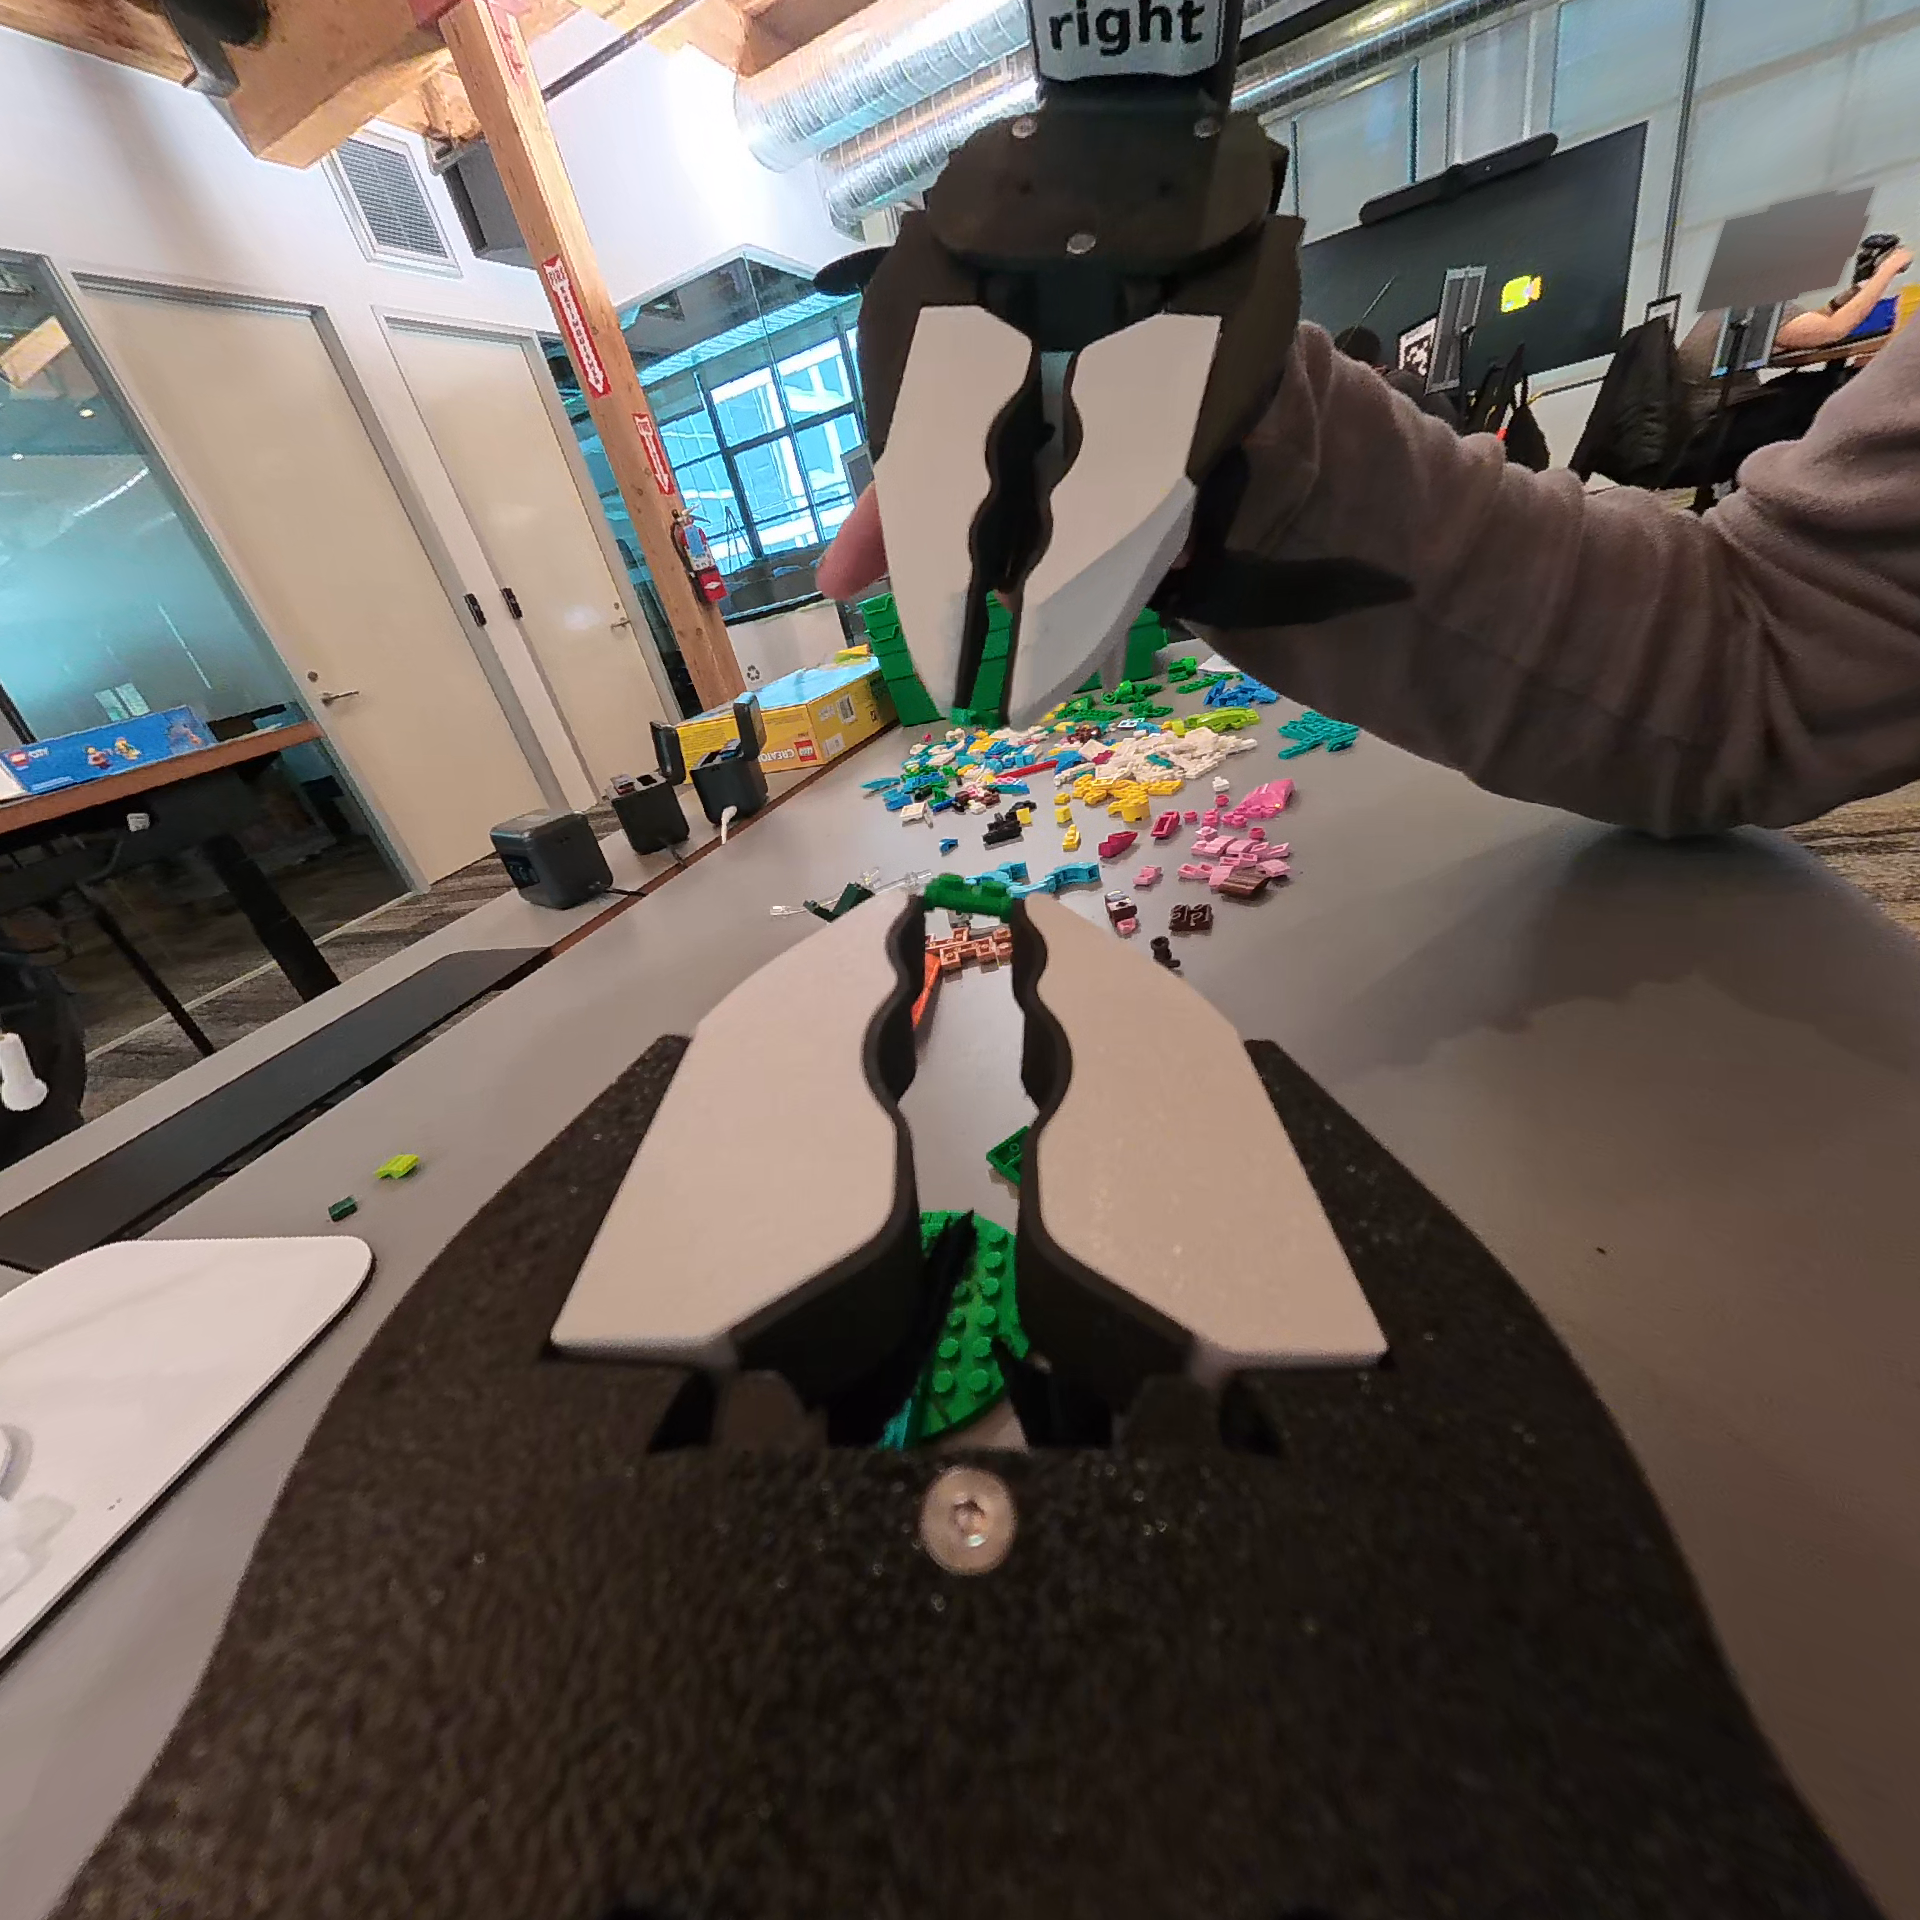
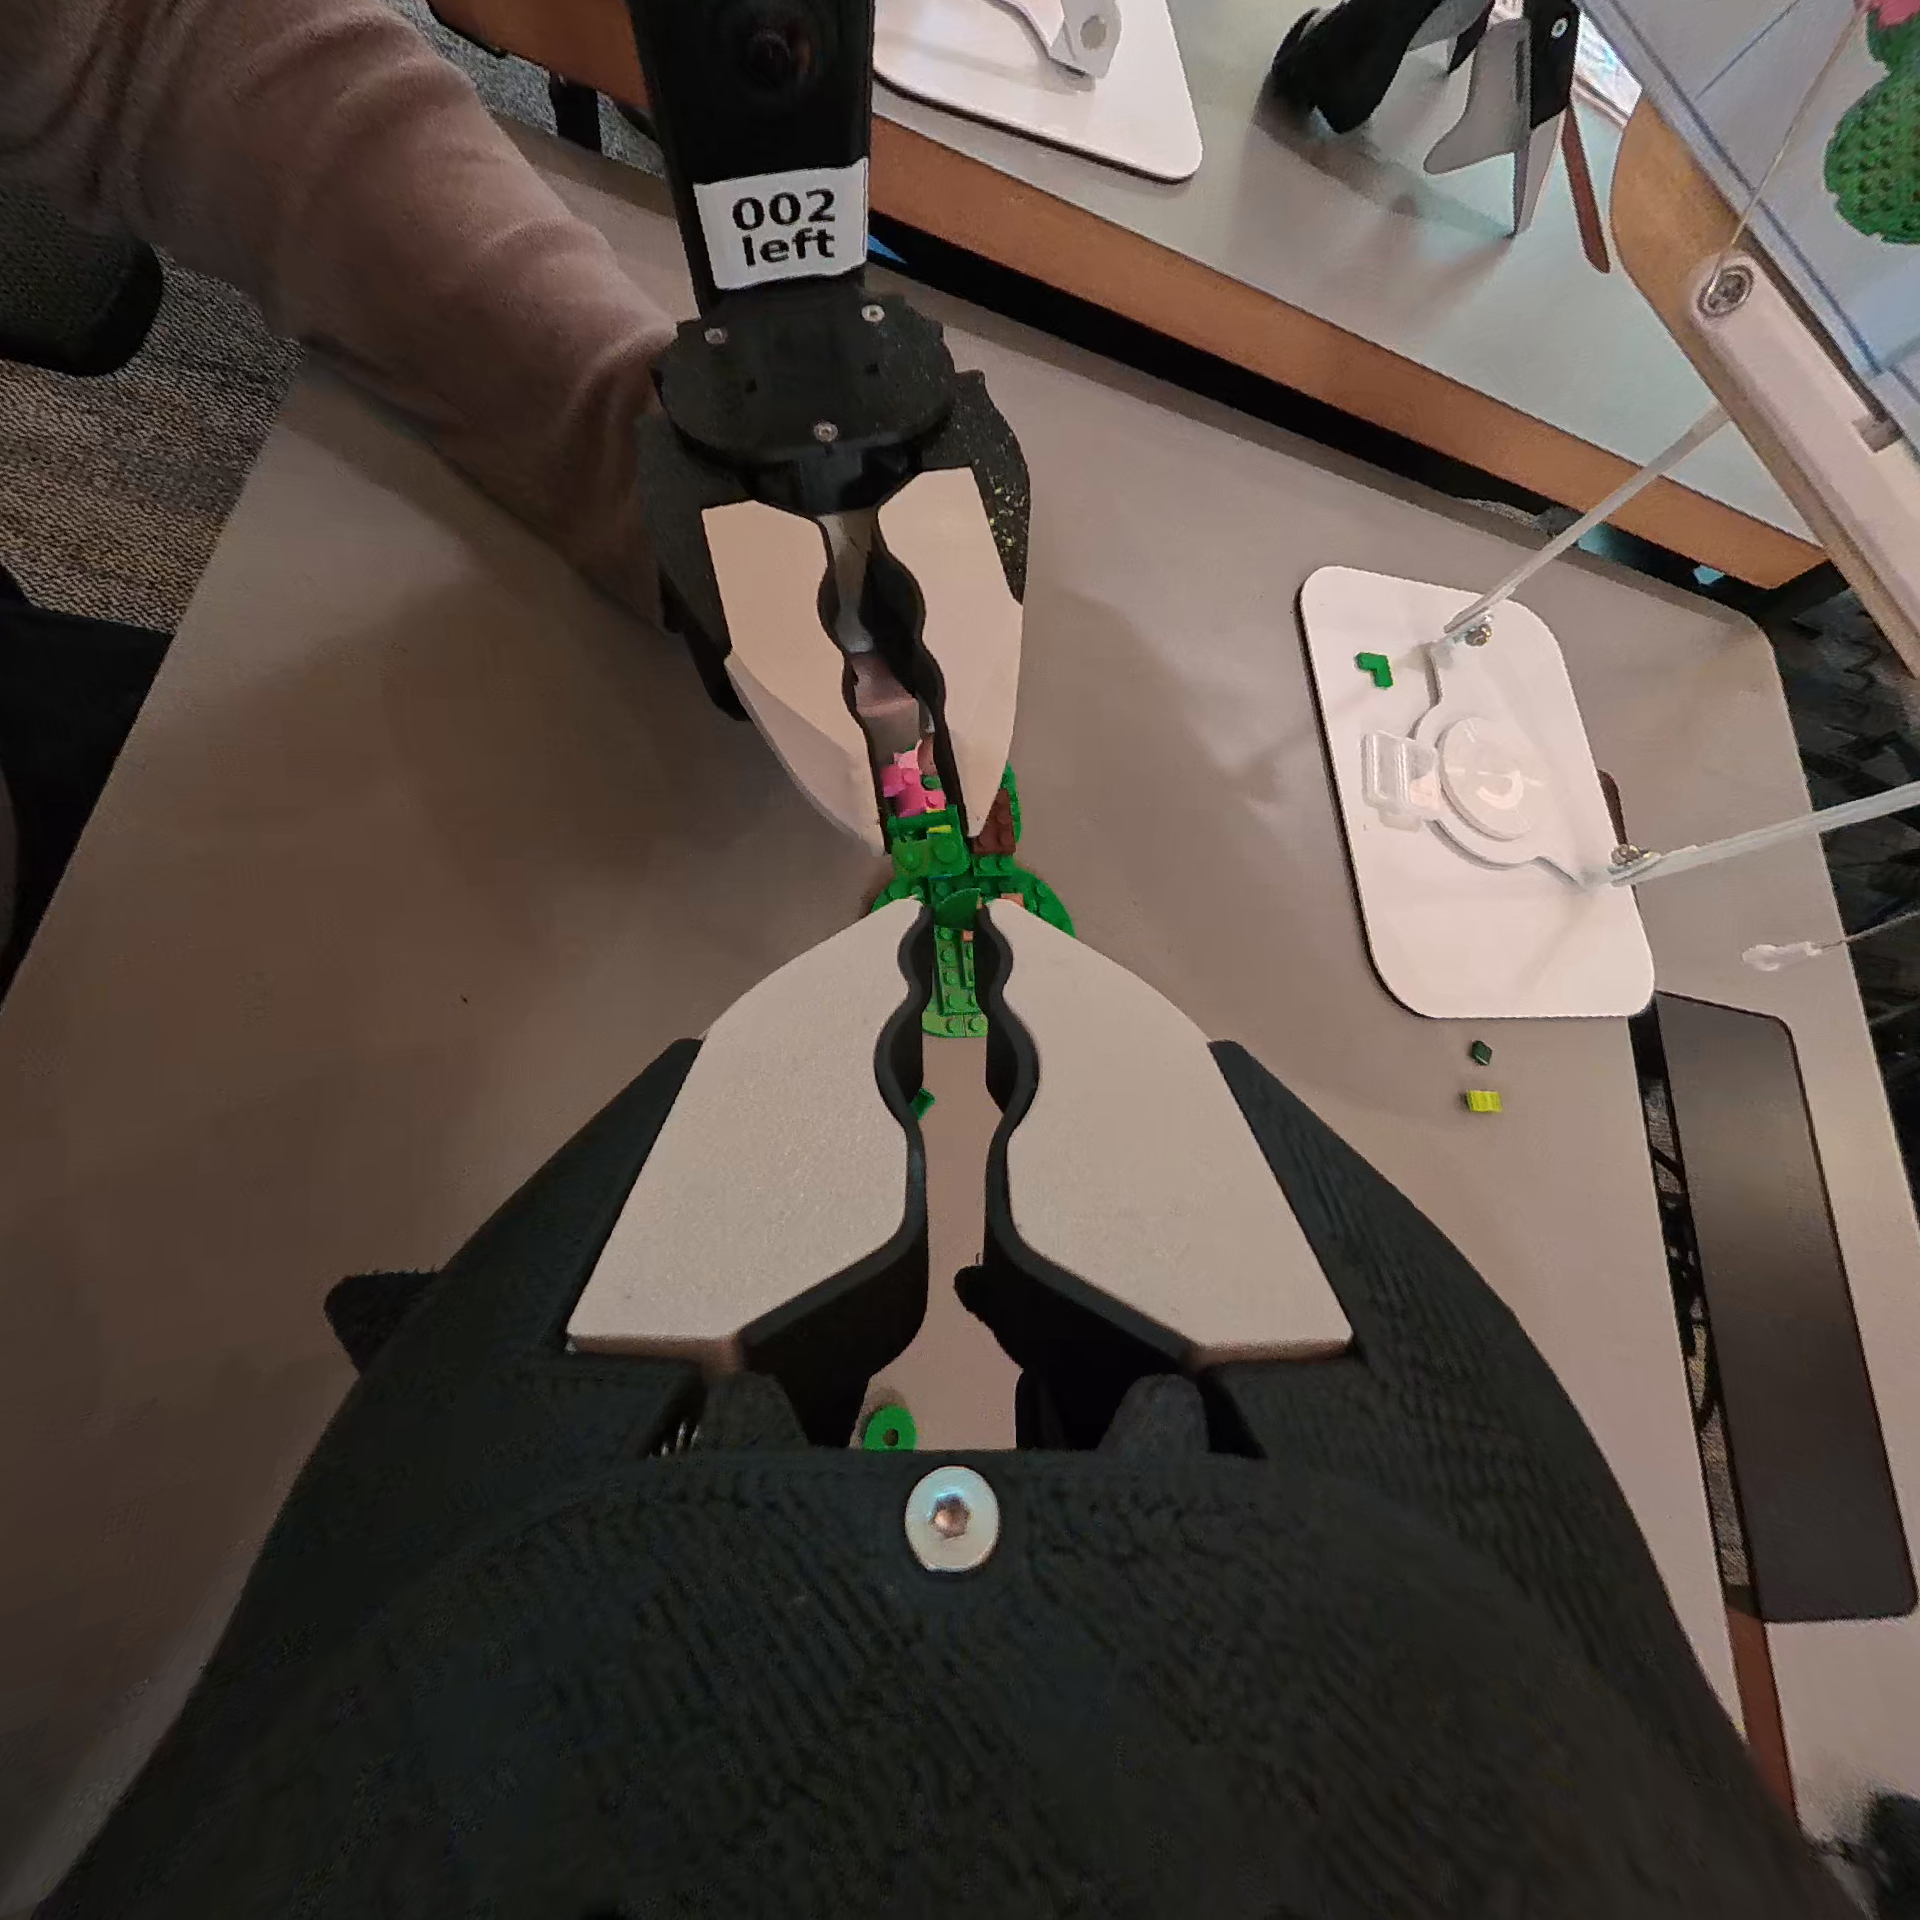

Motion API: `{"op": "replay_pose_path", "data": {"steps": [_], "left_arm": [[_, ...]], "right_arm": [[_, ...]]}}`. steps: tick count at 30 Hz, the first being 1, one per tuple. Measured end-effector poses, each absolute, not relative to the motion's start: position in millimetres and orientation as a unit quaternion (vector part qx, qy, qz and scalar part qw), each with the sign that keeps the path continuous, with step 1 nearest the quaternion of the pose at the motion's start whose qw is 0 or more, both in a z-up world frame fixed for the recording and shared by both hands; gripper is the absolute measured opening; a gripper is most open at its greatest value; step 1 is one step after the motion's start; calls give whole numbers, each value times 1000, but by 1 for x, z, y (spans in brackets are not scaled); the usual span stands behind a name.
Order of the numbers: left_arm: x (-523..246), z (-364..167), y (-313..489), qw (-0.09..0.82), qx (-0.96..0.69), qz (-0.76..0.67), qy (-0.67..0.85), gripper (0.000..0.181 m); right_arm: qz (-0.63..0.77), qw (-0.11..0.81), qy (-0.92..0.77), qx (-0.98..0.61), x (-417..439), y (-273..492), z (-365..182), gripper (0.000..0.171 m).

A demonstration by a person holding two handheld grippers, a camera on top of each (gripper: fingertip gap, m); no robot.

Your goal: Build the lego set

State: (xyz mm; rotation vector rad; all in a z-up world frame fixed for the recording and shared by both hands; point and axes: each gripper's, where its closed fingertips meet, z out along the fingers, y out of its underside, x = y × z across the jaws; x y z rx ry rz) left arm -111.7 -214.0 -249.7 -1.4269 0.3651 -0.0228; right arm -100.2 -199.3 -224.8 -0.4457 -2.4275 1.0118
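Note:
A green lego build (image 2: 951, 987) with pink and brown parts lies on the grey table (image 2: 416, 935). My left gripper (image 1: 966, 914) is shut on its upper green part (image 1: 966, 891). The round green studded base (image 1: 966, 1340) shows under the fingers. In the right wrist view the left gripper (image 2: 928, 826) comes in from the far side, with a pink piece (image 2: 906, 790) between its fingers. My right gripper (image 2: 954, 916) is shut on a small green piece (image 2: 956, 920) just above the build. It also shows in the left wrist view (image 1: 982, 717), pointing down.
A spread of loose coloured lego pieces (image 1: 1101, 769) lies farther along the table, with green bins (image 1: 894, 655) and a yellow box (image 1: 800, 717) behind. A white stand base (image 2: 1475, 800) sits to the right. Small green pieces (image 2: 1484, 1081) lie near it. My right fingertips sit around 4 centimetres from my left ones.

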Motion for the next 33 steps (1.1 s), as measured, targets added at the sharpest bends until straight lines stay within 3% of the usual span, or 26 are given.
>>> {"op": "replay_pose_path", "data": {"steps": [23,33], "left_arm": [[-98,-241,-219,756,-626,-68,180,15],[-80,-239,-226,719,-628,-236,182,15]], "right_arm": [[376,205,-897,-111,-89,-223,-232,6],[391,180,-900,-75,-74,-237,-230,6]]}}
